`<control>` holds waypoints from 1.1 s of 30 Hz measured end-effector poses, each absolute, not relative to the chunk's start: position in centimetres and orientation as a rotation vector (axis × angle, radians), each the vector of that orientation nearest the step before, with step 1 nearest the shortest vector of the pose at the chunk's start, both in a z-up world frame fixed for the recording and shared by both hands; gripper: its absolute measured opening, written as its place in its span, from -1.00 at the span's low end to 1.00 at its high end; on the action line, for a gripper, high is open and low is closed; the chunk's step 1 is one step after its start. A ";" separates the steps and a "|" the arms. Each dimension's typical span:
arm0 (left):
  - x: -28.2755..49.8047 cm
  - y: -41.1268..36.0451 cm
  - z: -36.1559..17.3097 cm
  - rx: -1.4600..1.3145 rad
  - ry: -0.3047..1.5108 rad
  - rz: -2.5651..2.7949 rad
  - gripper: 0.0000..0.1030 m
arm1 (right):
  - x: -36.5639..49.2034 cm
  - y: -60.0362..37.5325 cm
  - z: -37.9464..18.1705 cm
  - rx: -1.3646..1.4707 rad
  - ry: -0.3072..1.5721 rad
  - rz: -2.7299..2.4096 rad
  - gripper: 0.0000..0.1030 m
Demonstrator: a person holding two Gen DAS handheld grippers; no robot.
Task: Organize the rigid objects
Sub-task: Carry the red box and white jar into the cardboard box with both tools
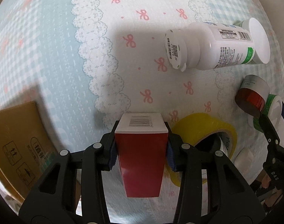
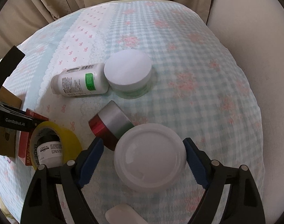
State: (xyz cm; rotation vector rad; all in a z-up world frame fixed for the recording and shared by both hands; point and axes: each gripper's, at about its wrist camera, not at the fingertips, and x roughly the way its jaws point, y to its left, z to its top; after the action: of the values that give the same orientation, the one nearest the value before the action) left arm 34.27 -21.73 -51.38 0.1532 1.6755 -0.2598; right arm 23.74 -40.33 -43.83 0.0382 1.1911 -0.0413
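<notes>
Our left tongs [image 1: 141, 145] clamp a red box [image 1: 142, 160] above the quilted bedspread [image 1: 48, 46], beside a yellow tape roll [image 2: 67, 138] ringing a L'OREAL jar [image 2: 48, 153]. Our right tongs [image 2: 143, 160] straddle a white-lidded jar [image 2: 150, 155], pads apart from it.

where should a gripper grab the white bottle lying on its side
Across the white bottle's cylindrical body, coming straight down from above. It lies flat, its base against the green-banded jar, so the ends are awkward while its long sides are open.
</notes>
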 end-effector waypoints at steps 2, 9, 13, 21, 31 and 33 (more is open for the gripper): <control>34.2 -21.1 -51.8 0.148 1.674 -0.259 -0.26 | 23.4 -40.5 -43.8 0.035 1.186 -0.038 0.50; 33.1 -19.7 -51.5 0.129 1.657 -0.257 -0.26 | 23.3 -40.9 -44.4 0.000 1.194 -0.018 0.31; 32.4 -19.0 -50.0 0.119 1.631 -0.255 -0.27 | 23.2 -41.0 -44.0 0.002 1.201 -0.018 0.30; 29.9 -17.1 -44.3 0.069 1.554 -0.264 -0.27 | 22.3 -40.7 -40.7 0.028 1.152 -0.050 0.30; 26.8 -14.3 -30.2 -0.044 1.379 -0.280 -0.27 | 21.7 -38.5 -29.1 -0.005 1.024 -0.023 0.30; 26.6 -13.5 -27.8 -0.060 1.341 -0.279 -0.27 | 21.4 -37.4 -26.6 -0.012 1.002 -0.001 0.30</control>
State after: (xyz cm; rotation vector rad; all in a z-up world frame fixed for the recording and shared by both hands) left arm 26.61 -13.53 -27.83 -0.0599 1.3411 -0.2791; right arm 21.42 -37.41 -26.57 -0.0117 1.0016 -0.0012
